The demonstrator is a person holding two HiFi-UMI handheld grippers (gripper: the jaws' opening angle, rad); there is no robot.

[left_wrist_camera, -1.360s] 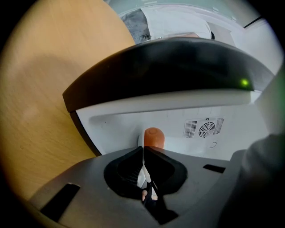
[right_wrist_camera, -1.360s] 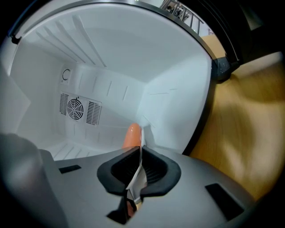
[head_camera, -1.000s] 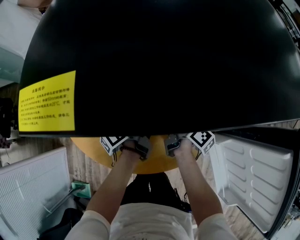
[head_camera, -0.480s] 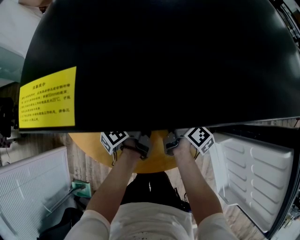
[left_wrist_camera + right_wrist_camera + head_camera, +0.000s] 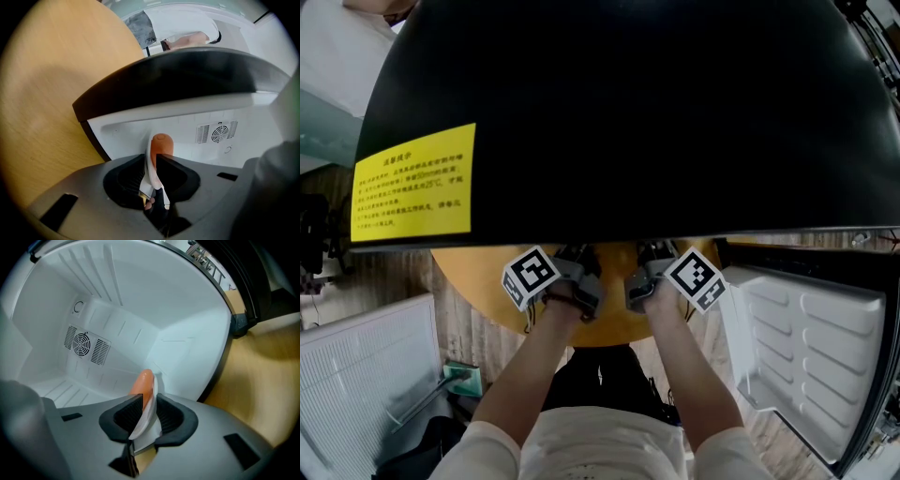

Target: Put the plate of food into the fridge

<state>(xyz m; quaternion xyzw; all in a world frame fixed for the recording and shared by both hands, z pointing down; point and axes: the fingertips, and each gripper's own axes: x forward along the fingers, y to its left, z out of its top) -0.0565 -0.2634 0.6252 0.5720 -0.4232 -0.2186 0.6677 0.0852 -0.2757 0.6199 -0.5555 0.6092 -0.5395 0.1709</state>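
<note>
Thin white plate (image 5: pixel 143 420) bearing orange sausage-like food (image 5: pixel 143 380), lower centre, pinched tight at rim by left gripper (image 5: pixel 154 170) and right gripper (image 5: pixel 149 413); white fridge cavity (image 5: pixel 117 296) behind.

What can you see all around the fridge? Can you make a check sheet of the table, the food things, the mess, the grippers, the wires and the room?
Surface: round wooden table, showing below the fridge's edge.
Job's things: white plate with an orange sausage, facing the white inside of the fridge; its door is open.
Clutter: green thing on the floor; cannot tell what it is.
Grippers: left gripper and right gripper each have fingers shut on the plate's rim.
Cables: nothing seen.
Surroundings: yellow label on the fridge's black top; white ribbed panel at the left.
</note>
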